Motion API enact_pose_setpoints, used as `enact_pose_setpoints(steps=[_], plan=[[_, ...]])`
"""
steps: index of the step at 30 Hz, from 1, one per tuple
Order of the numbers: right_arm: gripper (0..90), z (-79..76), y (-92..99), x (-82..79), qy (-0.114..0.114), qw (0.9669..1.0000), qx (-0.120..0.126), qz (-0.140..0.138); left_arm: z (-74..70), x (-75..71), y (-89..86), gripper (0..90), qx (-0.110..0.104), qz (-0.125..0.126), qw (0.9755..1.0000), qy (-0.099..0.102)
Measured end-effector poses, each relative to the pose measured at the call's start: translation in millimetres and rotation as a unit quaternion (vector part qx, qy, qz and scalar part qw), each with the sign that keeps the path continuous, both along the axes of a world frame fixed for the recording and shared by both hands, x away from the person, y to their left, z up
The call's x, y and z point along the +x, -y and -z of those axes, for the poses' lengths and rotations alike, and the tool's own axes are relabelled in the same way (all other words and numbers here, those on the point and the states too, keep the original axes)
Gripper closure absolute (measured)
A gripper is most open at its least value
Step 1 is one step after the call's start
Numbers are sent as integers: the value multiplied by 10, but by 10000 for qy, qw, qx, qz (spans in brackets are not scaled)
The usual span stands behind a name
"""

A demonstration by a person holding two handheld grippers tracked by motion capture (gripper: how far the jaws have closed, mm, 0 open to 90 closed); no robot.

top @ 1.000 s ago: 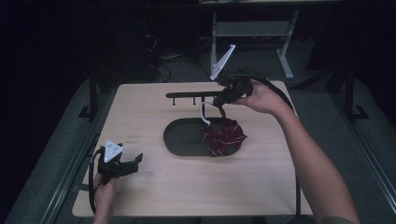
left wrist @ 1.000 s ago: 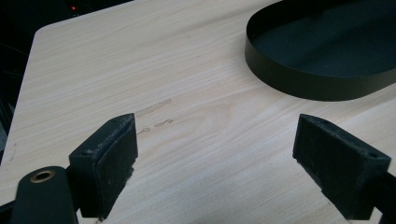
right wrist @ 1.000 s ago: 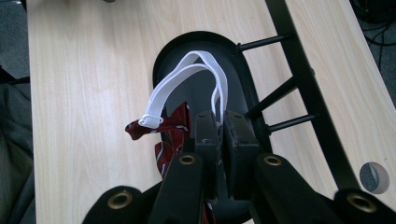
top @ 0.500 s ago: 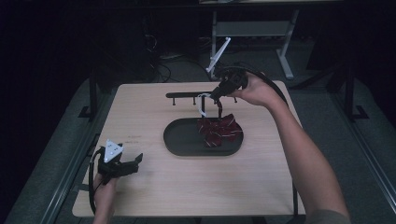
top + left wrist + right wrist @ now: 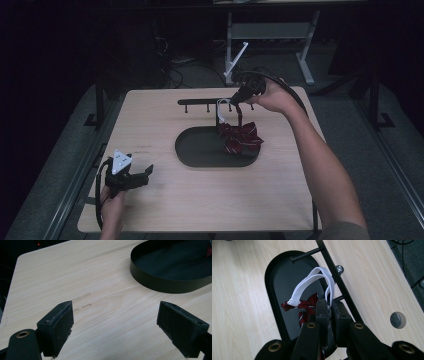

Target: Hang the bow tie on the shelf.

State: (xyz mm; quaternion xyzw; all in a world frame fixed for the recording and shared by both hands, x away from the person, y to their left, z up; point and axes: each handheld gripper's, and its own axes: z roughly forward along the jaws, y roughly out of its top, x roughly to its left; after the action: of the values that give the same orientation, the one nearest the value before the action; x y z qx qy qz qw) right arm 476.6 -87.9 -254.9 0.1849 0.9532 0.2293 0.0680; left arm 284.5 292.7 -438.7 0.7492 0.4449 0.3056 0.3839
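Right gripper view brings us closest: the right gripper (image 5: 329, 308) has its jaws pressed together on a dark red bow tie (image 5: 304, 307) at its knot, and a white strap (image 5: 312, 283) loops up from the pinch. Beneath it we see the black oval tray (image 5: 274, 290), and just past the loop a black bar with pegs (image 5: 342, 287) runs across the tabletop (image 5: 237, 302). One peg ends in a shiny knob.

From the high view we get what that close look lacks: the right gripper (image 5: 239, 100) hangs over the far end of the tray (image 5: 200, 150), the bow tie (image 5: 240, 137) dangles from it with its lower folds in the tray, and the peg bar (image 5: 200, 101) lies just behind.

At the near left corner we see the left gripper (image 5: 131, 176) resting low. Its own view shows us the jaws spread wide with nothing between them, bare tabletop (image 5: 100, 302) ahead and the tray wall (image 5: 162, 282) farther off.
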Motion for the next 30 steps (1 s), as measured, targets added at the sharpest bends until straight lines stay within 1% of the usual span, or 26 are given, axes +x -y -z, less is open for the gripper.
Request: enact_pose_setpoints(steps=[5, 7, 13, 20, 25, 30], plan=[[834, 29, 18, 33, -11, 9999, -73, 97, -5, -4, -6, 135, 11, -8, 10000, 0], [832, 46, 32, 44, -48, 9999, -47, 118, -4, -3, -5, 135, 13, -3, 10000, -10], [831, 90, 58, 66, -105, 9998, -75, 173, -1, -2, 0, 135, 8, 9, 10000, -2], [831, 100, 68, 71, -84, 9998, -73, 150, -1, -2, 0, 135, 7, 11, 10000, 4], [831, 94, 64, 63, -114, 9998, -56, 141, -4, -5, -4, 135, 11, 5, 10000, -5], [831, 92, 67, 67, -81, 9999, -67, 128, -6, -6, -10, 136, 13, -10, 10000, 6]])
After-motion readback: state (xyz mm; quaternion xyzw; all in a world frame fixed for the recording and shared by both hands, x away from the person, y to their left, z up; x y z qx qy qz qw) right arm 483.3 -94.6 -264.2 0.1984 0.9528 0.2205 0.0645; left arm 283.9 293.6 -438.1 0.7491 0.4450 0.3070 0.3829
